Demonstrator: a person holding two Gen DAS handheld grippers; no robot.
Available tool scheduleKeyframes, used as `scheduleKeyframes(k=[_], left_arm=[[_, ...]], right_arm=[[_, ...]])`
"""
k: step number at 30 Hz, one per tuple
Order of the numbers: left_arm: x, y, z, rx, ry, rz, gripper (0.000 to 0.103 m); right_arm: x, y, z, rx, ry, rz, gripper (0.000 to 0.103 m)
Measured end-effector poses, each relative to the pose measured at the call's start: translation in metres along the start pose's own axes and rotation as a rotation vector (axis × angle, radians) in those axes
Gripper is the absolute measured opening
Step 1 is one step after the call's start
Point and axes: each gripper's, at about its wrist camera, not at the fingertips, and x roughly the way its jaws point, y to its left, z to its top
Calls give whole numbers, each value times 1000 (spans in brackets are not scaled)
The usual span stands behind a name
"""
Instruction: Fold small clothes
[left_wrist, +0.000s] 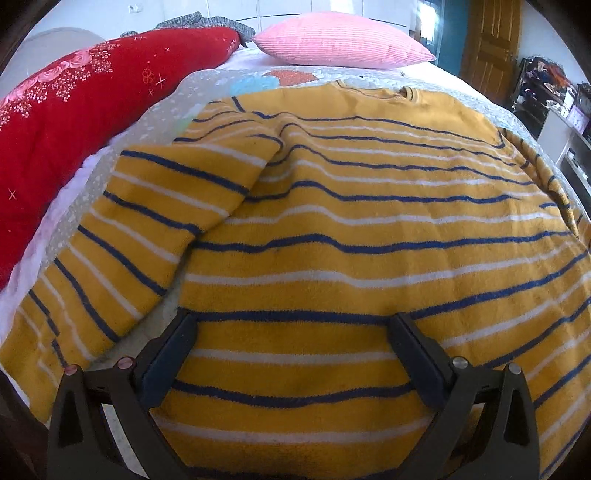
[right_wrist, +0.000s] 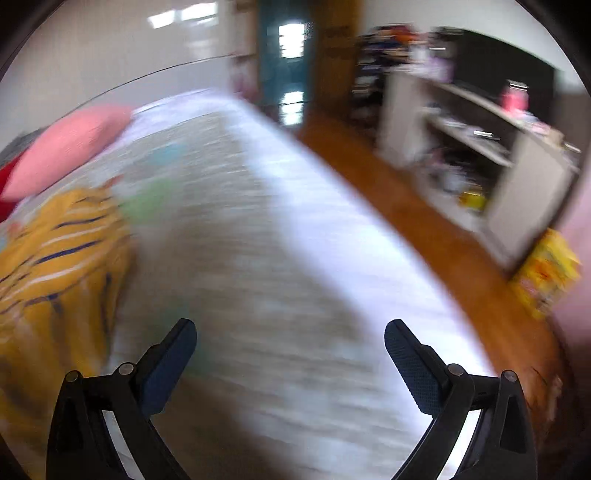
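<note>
- Hovering over the striped sweater (left_wrist: 369, 221), the left gripper (left_wrist: 291, 325) has jaws spread, holding nothing.
- The right gripper (right_wrist: 290, 328), equally wide, should approach the far sleeve before pinching.

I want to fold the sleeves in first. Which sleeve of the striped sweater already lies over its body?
The sleeve on the left of the left wrist view: it lies diagonally across the yellow striped sweater. The other sleeve bunches along the right edge, not folded in.
</note>
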Motion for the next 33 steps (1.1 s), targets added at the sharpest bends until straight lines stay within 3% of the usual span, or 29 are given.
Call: scheduleKeyframes(k=[4,8,12,13,17,22,24,28,31,33], left_arm=[[0,0,-2,-11,-5,-5,103],[-1,-2,-3,-20,-6,1,103],[-5,-3,-8,-17,-8,8,103],[-5,-4,-9,-16,-14,8,103],[-5,-3,-11,-15,-35,4,103],[-7,-4,-15,-12,-67,10,103],[-8,-5,-16,-12,-72,9,103],[-8,-4,-15,-13,-73,8,103],[-8,-5,-15,-12,-75,10,103],[-7,-6,-14,-9,-76,20,103]], right_arm=[[-43,-78,-10,110,-48,-177,102],[-105,-77,-11,50,-162,-120,102],[-155,-12,-15,-96,-261,67,102],[-165,15,-18,-147,-274,149,102],[-171,112,-32,-299,-233,385,102],[-153,217,-56,-417,-147,540,102],[-143,246,-70,-445,-110,567,102],[-103,289,-86,-487,-18,533,102],[-78,294,-98,-496,64,515,102],[-77,296,-103,-507,51,517,103]])
